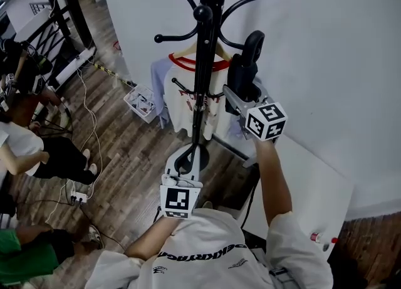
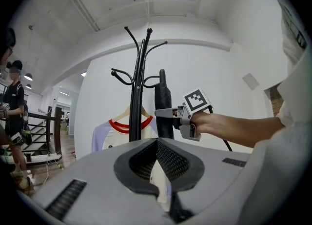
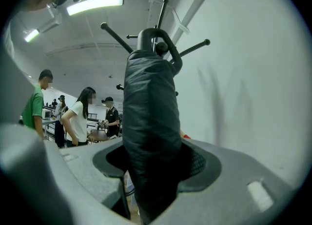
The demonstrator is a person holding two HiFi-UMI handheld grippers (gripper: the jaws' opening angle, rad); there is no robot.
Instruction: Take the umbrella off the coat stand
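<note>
The black coat stand (image 1: pixel 207 62) rises in front of a white wall, its curved hooks at the top. A folded black umbrella (image 1: pixel 241 78) hangs upright beside the pole. Its crook handle (image 3: pixel 157 38) curls around a hook's knob. My right gripper (image 1: pixel 237 91) is shut on the umbrella's body (image 3: pixel 148 121), which fills the space between the pads. From the left gripper view the right gripper (image 2: pixel 165 113) grips the umbrella (image 2: pixel 163 97) from the side. My left gripper (image 1: pixel 194 150) points level at the pole (image 2: pixel 138 97), lower down. Its tips (image 2: pixel 157 143) meet with nothing between them.
A white T-shirt with red collar (image 1: pixel 188 103) hangs on a wooden hanger behind the stand. A basket (image 1: pixel 141 103) and cables (image 1: pixel 88 112) lie on the wood floor at left, where several people (image 3: pixel 80 116) stand. A white panel (image 1: pixel 313 187) sits at right.
</note>
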